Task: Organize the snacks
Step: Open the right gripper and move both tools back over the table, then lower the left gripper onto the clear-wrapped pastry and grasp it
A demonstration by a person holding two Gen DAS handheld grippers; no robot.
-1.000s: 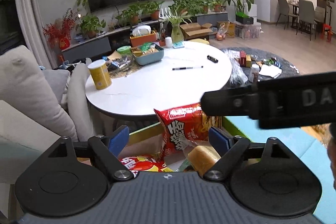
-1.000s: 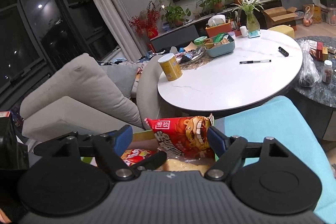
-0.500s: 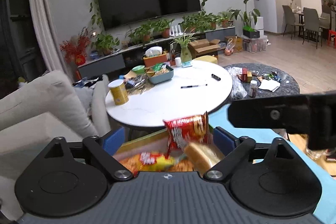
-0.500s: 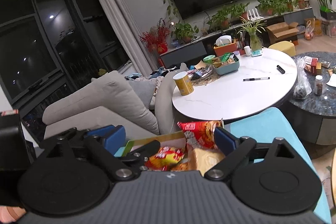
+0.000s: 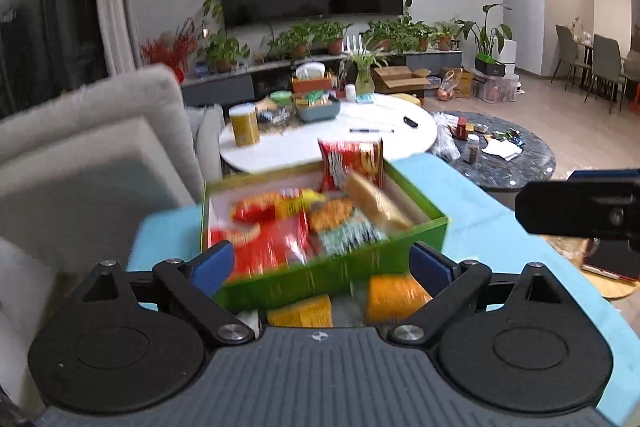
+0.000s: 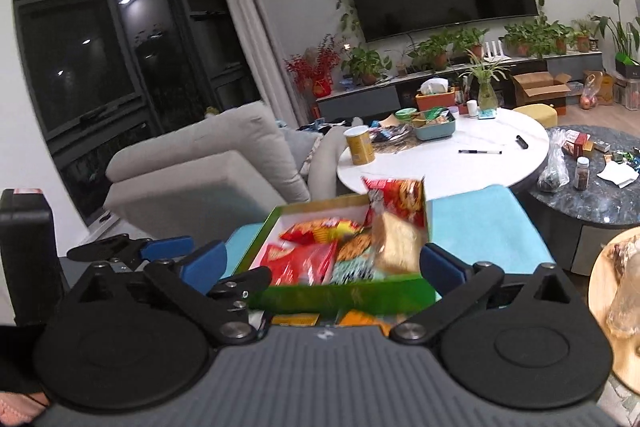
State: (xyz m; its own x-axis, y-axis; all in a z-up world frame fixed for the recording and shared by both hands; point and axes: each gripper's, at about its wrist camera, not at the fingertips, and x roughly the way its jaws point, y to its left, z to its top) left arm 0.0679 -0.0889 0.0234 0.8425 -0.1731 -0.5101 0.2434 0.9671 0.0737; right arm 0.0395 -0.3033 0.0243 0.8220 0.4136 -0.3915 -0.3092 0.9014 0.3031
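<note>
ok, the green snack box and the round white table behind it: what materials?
Green box: looks like cardboard with a glossy printed outside, judging by its thin, straight walls and plain white inside. Motion blur leaves this unsure. Round white table: smooth, pale, faintly veined top, probably marble or a stone-look slab.

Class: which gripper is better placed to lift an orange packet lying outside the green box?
Left, probably: the left gripper has just been opening, empty, and an orange packet lies close beneath it, in front of the green box.

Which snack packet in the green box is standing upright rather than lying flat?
The red chip bag at the far end of the green box; it stands above the rim, the others lie flat.
</note>
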